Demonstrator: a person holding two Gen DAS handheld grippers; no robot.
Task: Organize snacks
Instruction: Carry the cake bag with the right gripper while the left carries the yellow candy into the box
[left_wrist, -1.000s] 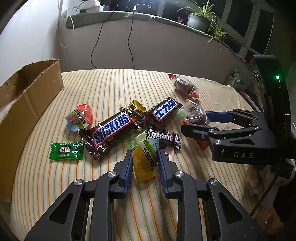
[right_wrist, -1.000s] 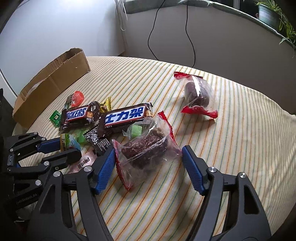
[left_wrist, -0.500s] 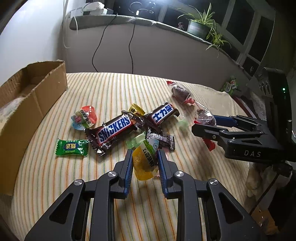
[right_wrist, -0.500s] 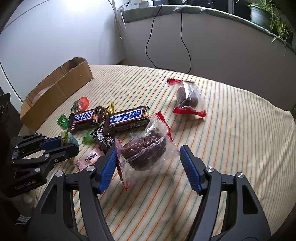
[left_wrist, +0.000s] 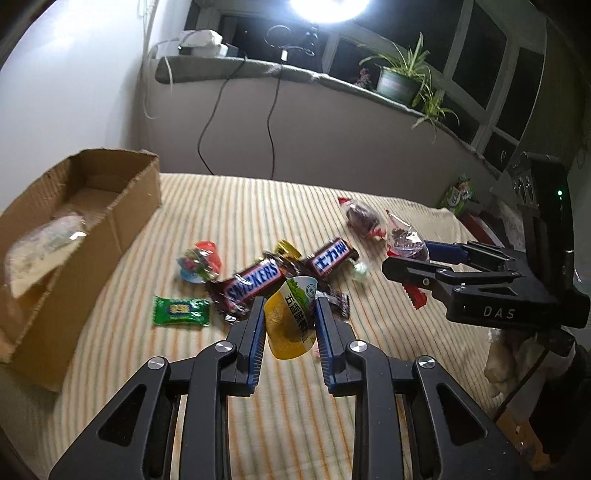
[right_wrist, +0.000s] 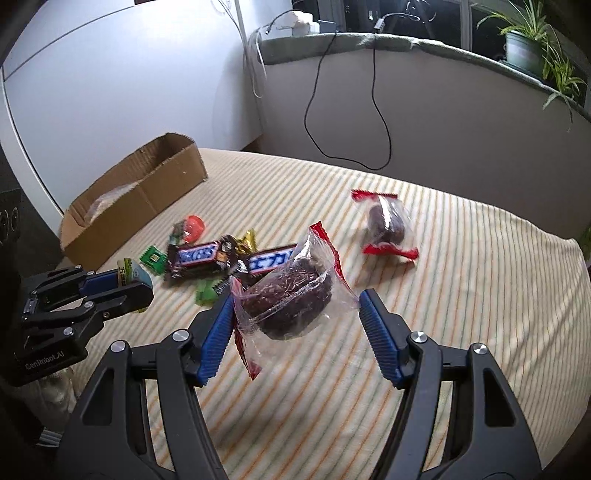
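My left gripper is shut on a yellow jelly cup and holds it above the striped bed. My right gripper is shut on a bagged chocolate cake, lifted off the bed; it also shows in the left wrist view. On the bed lie a Snickers bar, a second Snickers bar with Chinese lettering, a green candy, a red jelly cup and another bagged cake. An open cardboard box stands at the left.
The striped bed ends at a low grey wall with hanging cables. Potted plants stand on the sill. A green snack bag lies at the bed's far right edge.
Both grippers have risen and pulled back from the pile, each carrying its snack. The jelly cup and the bagged cake are now off the bed.
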